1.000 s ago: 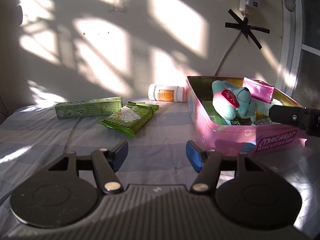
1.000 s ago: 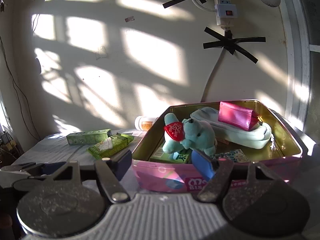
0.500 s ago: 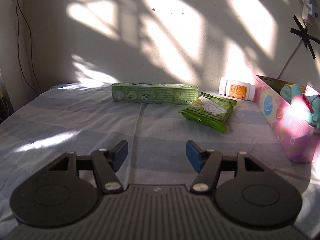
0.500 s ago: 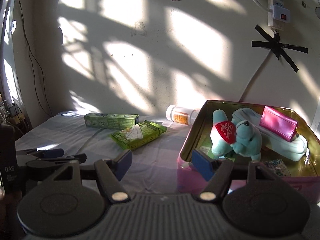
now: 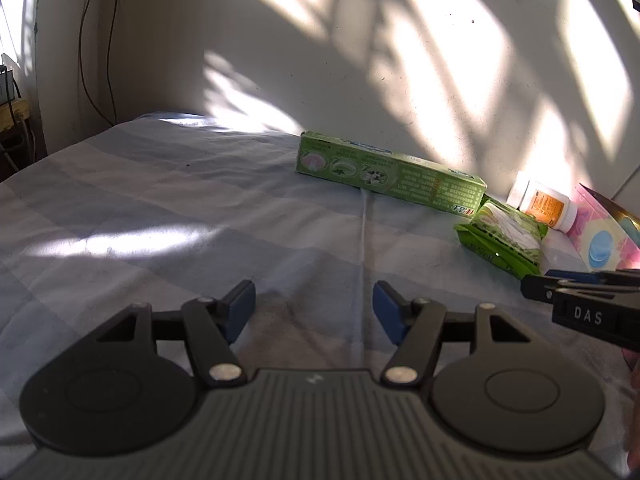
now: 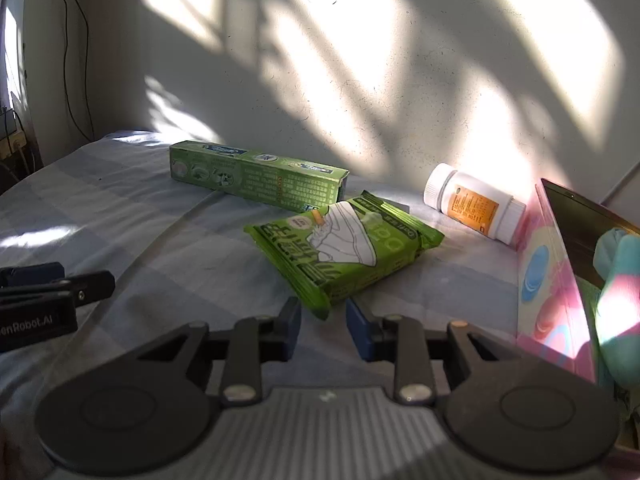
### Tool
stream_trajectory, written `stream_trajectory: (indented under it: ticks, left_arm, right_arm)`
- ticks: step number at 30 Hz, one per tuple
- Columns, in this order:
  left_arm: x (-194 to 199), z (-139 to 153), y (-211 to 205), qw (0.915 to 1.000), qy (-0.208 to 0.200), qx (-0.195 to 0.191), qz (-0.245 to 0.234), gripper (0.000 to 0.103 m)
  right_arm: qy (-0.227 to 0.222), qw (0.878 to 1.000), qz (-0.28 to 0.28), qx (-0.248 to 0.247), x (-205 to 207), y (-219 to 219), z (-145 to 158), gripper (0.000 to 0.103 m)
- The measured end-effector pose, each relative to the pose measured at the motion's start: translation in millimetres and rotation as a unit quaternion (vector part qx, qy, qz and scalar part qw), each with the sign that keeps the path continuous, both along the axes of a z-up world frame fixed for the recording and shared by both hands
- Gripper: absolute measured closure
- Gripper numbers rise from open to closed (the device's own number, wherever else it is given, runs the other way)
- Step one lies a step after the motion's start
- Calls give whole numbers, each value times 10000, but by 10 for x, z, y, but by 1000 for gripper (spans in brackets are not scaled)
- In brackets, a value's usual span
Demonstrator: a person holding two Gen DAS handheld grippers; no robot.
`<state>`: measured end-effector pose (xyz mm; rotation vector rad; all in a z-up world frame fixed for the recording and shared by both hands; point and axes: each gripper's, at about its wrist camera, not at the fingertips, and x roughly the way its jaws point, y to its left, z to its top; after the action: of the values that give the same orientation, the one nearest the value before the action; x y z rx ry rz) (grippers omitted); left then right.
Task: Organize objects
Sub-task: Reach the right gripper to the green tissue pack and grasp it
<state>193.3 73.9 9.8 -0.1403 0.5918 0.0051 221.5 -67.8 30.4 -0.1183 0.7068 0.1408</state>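
Observation:
A green wipes packet (image 6: 344, 244) lies on the striped bedsheet, and its near corner sits between the fingers of my right gripper (image 6: 322, 320). The jaws are closing and the pads meet that corner. From the left wrist view the packet (image 5: 504, 236) is at the right, with the right gripper (image 5: 560, 284) in front of it. Behind the packet lie a long green toothpaste box (image 6: 260, 178) and a white pill bottle (image 6: 476, 204) on its side. The pink biscuit tin (image 6: 548, 276) stands at the right with a teal plush toy (image 6: 616, 264) inside. My left gripper (image 5: 314, 308) hangs open over bare sheet.
The wall runs close behind the objects. The bed's left edge drops off toward cables and a dark corner (image 5: 16, 140). The left gripper (image 6: 56, 276) shows at the left edge of the right wrist view.
Both views swung left, away from the tin. The right gripper came down to the green packet and its jaws narrowed around the near corner. The left gripper moved over empty sheet, jaws unchanged.

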Motion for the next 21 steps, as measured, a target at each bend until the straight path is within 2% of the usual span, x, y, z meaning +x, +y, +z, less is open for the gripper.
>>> stream_trajectory:
  ticks: [1, 4, 8, 15, 17, 20, 21]
  left_arm:
    - [6, -2, 0, 10000, 2, -3, -10, 36]
    - [8, -5, 10, 10000, 4, -29, -24, 35]
    - [-1, -11, 26, 9999, -23, -98, -93, 33]
    - [-74, 10, 22, 9957, -156, -490, -773, 32]
    - [-108, 15, -38, 9915, -88, -617, -1138, 32]
    - [-212, 46, -218, 9801, 139, -952, -1734, 33]
    - [-254, 64, -289, 9757, 182, -1026, -1927, 33]
  right_arm:
    - [72, 10000, -9, 47, 50, -2, -28, 91]
    - [87, 9998, -42, 171, 66, -23, -58, 96]
    - [-50, 9998, 47, 182, -219, -100, 15, 97]
    - [21, 9960, 882, -151, -1528, -420, 72, 97]
    - [39, 9951, 952, -251, -1921, -585, 56, 95]
    - [136, 9955, 927, -110, -2326, -846, 51, 78]
    - [105, 9967, 806, -5, -2405, -930, 65, 68]
